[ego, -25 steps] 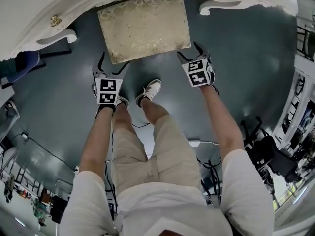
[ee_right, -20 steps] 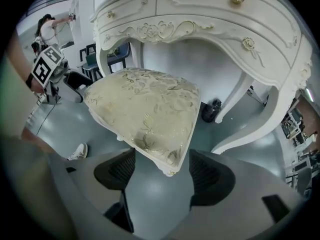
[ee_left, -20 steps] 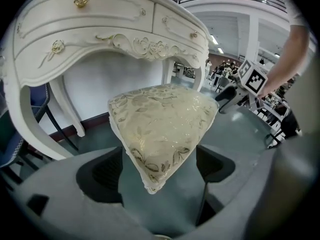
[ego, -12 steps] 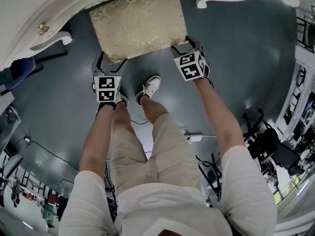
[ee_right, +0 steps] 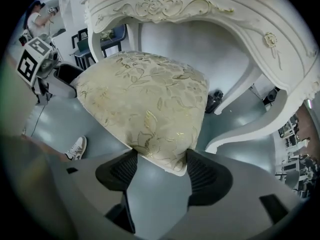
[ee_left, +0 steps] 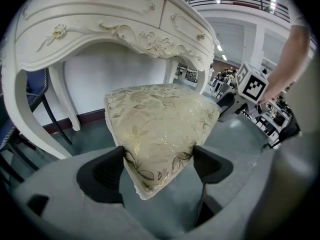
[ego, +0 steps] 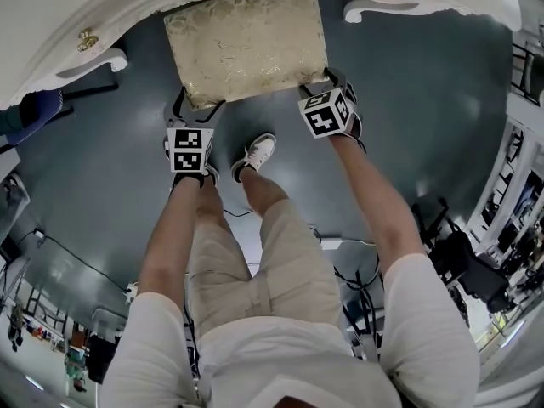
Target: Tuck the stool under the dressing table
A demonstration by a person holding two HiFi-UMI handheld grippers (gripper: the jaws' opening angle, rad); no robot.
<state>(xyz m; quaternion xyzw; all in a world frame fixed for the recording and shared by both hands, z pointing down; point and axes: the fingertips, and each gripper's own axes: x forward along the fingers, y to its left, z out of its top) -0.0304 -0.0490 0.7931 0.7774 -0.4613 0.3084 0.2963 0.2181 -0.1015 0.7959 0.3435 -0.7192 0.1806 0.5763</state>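
Note:
The stool's gold floral cushion [ego: 246, 45] stands on the dark floor with its far edge under the white dressing table [ego: 51, 24]. My left gripper [ego: 197, 102] straddles the cushion's near left corner. Its jaws have just been closing, and in the left gripper view both pads [ee_left: 107, 166] touch the cushion [ee_left: 160, 119]. My right gripper [ego: 325, 82] sits at the near right corner. Its jaws have also been closing, and they pinch the cushion [ee_right: 145, 99] between the ribbed pads [ee_right: 200, 171]. The stool's legs are hidden.
The table's curved legs [ego: 93, 62] [ego: 378, 11] flank the stool on both sides. The person's white shoe [ego: 257, 155] stands just behind the stool. A blue chair [ego: 34, 113] is at the left, and a black office chair [ego: 459, 262] and cables at the right.
The right gripper has shifted left from beside the cushion onto its near right corner. The left gripper has stayed at the near left corner.

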